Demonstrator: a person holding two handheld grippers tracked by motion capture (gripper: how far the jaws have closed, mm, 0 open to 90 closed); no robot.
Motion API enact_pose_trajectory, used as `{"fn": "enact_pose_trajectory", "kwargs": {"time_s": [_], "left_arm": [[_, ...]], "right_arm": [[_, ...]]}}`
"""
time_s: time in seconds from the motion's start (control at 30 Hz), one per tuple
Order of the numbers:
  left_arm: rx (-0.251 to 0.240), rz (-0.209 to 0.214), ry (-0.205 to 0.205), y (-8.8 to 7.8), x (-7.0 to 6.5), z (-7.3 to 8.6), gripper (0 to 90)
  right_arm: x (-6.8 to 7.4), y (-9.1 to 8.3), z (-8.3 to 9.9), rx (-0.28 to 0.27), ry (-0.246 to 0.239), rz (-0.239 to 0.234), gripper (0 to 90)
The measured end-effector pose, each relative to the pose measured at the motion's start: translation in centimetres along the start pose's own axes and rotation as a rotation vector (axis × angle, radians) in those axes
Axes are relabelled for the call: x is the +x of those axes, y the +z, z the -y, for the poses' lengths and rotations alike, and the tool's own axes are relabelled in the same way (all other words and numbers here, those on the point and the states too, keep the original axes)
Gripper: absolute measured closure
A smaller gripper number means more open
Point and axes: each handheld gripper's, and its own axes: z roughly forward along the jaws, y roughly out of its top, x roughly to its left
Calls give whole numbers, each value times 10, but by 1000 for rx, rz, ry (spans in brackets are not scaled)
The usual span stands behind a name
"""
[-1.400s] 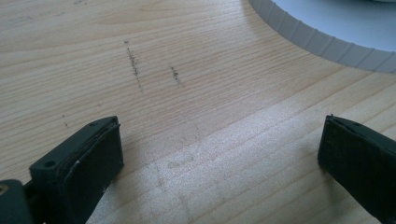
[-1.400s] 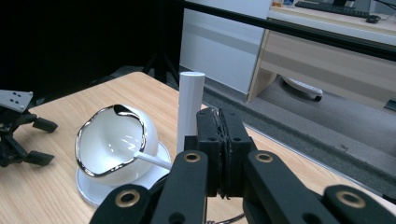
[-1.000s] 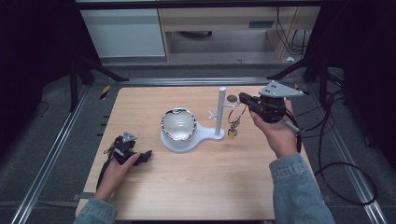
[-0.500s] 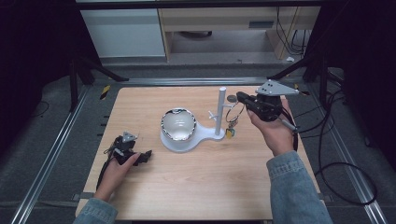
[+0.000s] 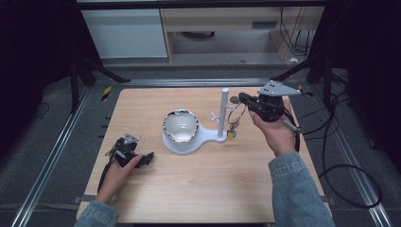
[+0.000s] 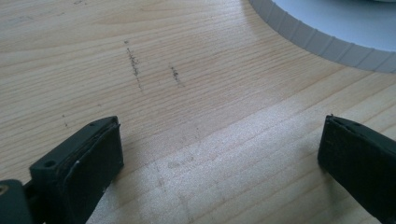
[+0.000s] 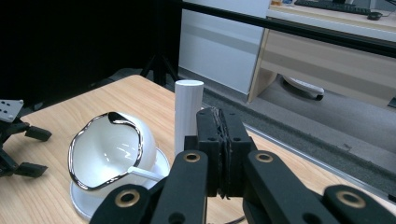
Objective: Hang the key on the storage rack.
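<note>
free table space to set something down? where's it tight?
Bare wood along the near edge of the table, between the left gripper and the person's right sleeve; also the far-left corner. Tight between the white stand and the right gripper.

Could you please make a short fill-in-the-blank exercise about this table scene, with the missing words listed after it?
1. The jaws of the right gripper are ____.
2. The left gripper rests on the wooden ____, its jaws apart.
3. The white post stands to the ____ of the white bowl in the high view.
4. A ring with a small tag hangs close to the ____.

Missing words: shut; table; right; post
</note>
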Motion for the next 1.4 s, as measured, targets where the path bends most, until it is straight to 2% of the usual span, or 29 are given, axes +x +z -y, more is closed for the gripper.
{"fn": "enact_pose_trajectory", "kwargs": {"time_s": [0.63,0.97,1.4], "left_arm": [[0,0,0,0,0,0,0],[0,0,0,0,0,0,0],[0,0,0,0,0,0,0]], "right_arm": [[1,1,-1,-7,-2,-1,888],[3,10,1,5,0,-5,888],[-7,15,11,30,29,0,887]]}}
